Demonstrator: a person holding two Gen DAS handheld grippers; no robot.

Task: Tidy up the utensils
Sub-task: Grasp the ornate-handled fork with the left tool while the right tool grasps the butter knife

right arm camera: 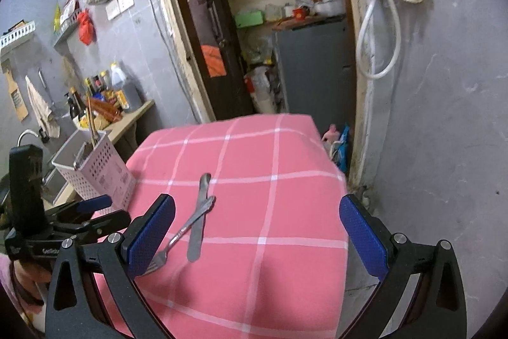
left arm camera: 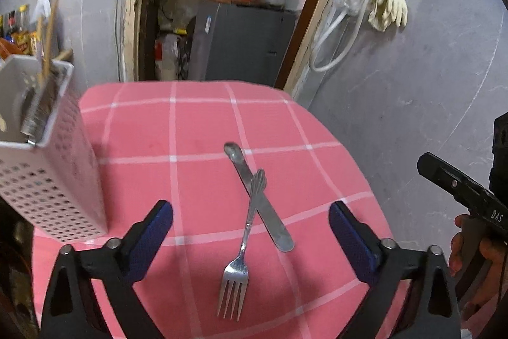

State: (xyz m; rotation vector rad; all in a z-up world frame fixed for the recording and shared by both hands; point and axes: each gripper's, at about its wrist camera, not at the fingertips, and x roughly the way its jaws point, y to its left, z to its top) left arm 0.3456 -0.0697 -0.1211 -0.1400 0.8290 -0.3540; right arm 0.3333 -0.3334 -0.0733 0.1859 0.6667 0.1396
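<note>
Pink checked cloth covers the counter (left arm camera: 197,129), which stands in a cramped grey-walled kitchen before an open pantry doorway. Nearest the left wrist camera, the left claw (left arm camera: 250,239) hangs with its jaws wide and nothing pressed between the blue pads; the fork (left arm camera: 243,247) lies between them on the cloth, tines toward the camera. The fork's handle crosses over the knife (left arm camera: 258,196), which runs diagonally beneath it, so the two touch where they cross. In its own view the right claw (right arm camera: 257,235) is also spread wide and empty, over bare cloth to the right of the pair, with its left finger overlapping the fork's tines in the picture. Further back, at the counter's left edge, stands a perforated white caddy (left arm camera: 60,180), holding chopsticks and what looks like a metal tool; this seems the likely destination. Beyond it are bottles on a side shelf, then the doorway and a pale glove (left arm camera: 389,2) hung on the wall. The main risk is the overlap: closing on the fork near the crossing could pinch or drag the knife along, or nudge it toward the counter's edge. Thin metal lying flat on soft cloth may also slip from the pads, and the two claws working this close could collide.
</note>
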